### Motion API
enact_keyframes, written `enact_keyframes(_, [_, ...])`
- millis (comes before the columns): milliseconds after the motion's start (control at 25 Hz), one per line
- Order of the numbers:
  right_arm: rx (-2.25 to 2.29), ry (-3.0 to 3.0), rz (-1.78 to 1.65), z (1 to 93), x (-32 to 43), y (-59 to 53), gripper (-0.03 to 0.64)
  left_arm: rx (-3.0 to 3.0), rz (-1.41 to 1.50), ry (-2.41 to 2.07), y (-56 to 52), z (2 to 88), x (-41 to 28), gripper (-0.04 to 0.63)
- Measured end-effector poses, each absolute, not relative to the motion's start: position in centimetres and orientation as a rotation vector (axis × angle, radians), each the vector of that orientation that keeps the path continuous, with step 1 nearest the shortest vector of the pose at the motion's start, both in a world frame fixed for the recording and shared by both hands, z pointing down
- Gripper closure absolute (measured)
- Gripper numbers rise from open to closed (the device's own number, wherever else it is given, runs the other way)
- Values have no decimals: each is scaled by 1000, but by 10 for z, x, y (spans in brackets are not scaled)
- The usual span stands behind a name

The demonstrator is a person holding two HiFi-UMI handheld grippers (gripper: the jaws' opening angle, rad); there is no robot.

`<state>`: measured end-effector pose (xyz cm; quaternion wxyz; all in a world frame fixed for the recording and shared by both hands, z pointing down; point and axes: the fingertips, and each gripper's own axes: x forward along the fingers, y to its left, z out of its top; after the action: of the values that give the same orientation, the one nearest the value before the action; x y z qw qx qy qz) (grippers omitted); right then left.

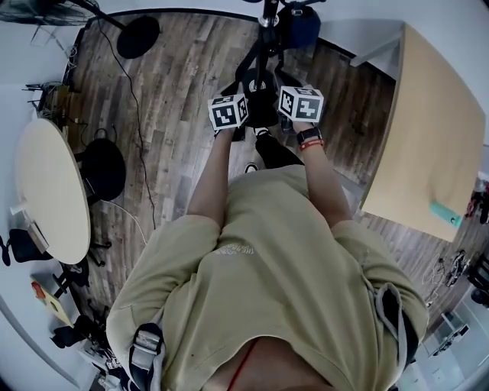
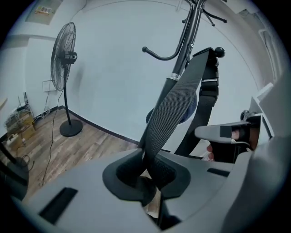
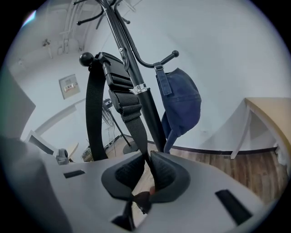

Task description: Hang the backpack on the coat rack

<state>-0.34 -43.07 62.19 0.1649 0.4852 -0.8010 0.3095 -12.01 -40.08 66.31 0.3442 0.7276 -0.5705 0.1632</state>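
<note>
While I look down through the head view, the left gripper and the right gripper sit side by side at the coat rack, with the dark backpack between their marker cubes. Open plank floor lies between the round table and the rectangular table.

From the left gripper view, the left gripper has its padded jaws clenched on a ribbed woven strap that rises to a ball-tipped hook on the rack's black tubular pole. A pedestal fan stands well apart by the wall.

From the right gripper view, the right gripper grasps the buckled strap, looped over the ball-tipped hook. A blue cap hangs from the neighbouring hook, just beside the pole.
</note>
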Motion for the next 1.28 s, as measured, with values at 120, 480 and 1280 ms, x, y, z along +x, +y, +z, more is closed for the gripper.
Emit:
enact_keyframes(120, [1389,-2286,885,621,-3,-431,566,1903,443,-1471,-401,663,-112,569])
enact_keyframes(480, [1396,-2297,885,617,1,-421,563,1952,440,-1447,-393,655,-105,549])
enact_keyframes(1280, [1538,-2485,577,498,26,-364,569,2244,238,-1689,-347,505,-118,537])
